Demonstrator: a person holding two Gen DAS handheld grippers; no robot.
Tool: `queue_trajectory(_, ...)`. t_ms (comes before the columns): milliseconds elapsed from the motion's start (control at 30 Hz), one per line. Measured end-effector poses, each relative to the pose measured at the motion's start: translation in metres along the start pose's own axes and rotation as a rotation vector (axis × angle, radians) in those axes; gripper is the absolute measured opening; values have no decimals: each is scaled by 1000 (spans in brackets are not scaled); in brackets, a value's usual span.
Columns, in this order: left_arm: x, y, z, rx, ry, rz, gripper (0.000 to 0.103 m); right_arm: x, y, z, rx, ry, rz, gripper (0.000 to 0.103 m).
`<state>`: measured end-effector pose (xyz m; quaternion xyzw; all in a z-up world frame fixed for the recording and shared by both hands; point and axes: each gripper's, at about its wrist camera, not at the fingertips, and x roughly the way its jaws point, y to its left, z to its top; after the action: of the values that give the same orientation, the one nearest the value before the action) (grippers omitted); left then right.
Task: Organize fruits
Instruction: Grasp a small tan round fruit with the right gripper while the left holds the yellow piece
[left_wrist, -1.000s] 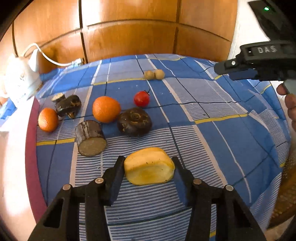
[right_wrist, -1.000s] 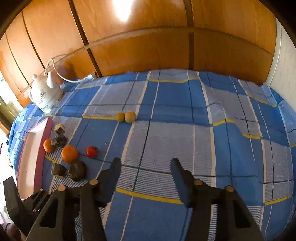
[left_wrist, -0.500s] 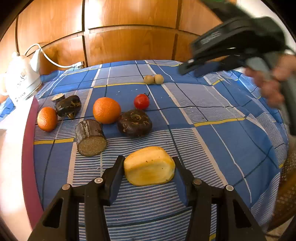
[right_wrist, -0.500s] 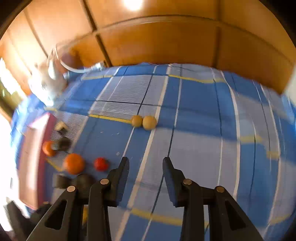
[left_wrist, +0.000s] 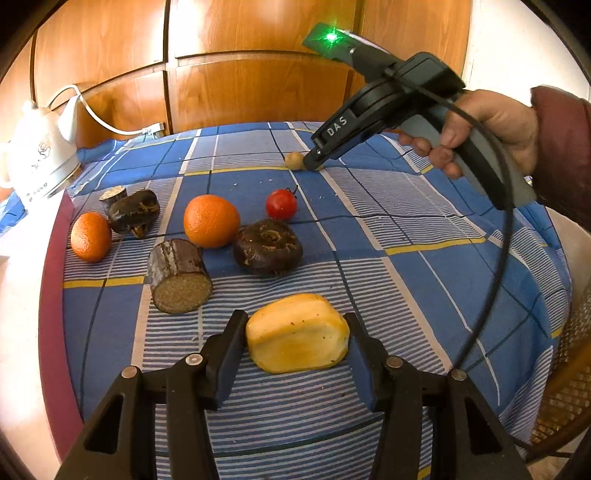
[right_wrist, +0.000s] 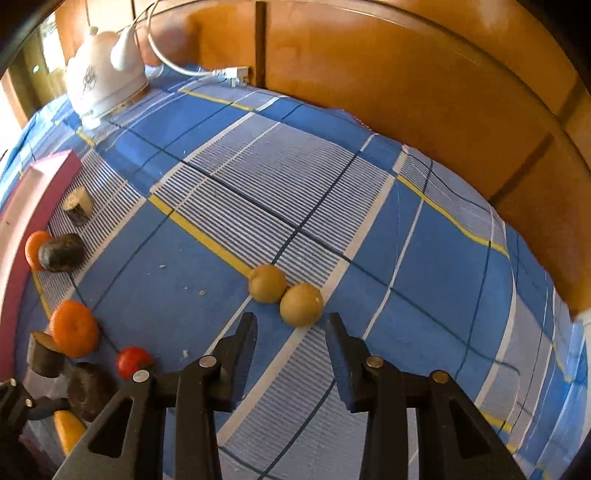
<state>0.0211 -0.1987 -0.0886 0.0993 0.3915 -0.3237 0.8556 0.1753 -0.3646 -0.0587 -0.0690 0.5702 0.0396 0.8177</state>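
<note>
Yellow flesh fills the left gripper (left_wrist: 297, 334): its pads press both ends of a peeled yellow chunk of fruit (left_wrist: 297, 338), which sits on the blue checked cloth (left_wrist: 424, 280) in front of the gathered group: two oranges (left_wrist: 211, 220), a cherry tomato (left_wrist: 281, 204), a dark round fruit (left_wrist: 267, 246) and brown cut pieces (left_wrist: 179, 275). The right gripper (right_wrist: 291, 332) is the one working now. It has tipped down over a pair of small tan round fruits (right_wrist: 301, 304) that lie touching each other, well apart from the group, and its jaws have just been narrowing; they stand a modest gap apart with the nearer fruit just ahead of the tips, not yet between the pads. The step in hand looks like fetching these strays. Next it likely needs to sink a little further, straddle the nearer fruit without nudging its neighbour away, then close.
</note>
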Motion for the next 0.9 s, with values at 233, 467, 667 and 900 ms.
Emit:
queue_trajectory(233,2,-2,1,3,-1,4,56,0,-3,1,-18,-11,-19,21)
queue_trajectory(467,2,-2,1,0,2,-1,55,-27,-6,-21,27,-49,13,9)
queue_trajectory(667,1,-1,1,-9,6,0,55,-24,-17,-17,86,-55,4,32)
queue_trajectory(900,1,0,1,-14,4,-2,56,3,-13,0,18,-3,-24,36)
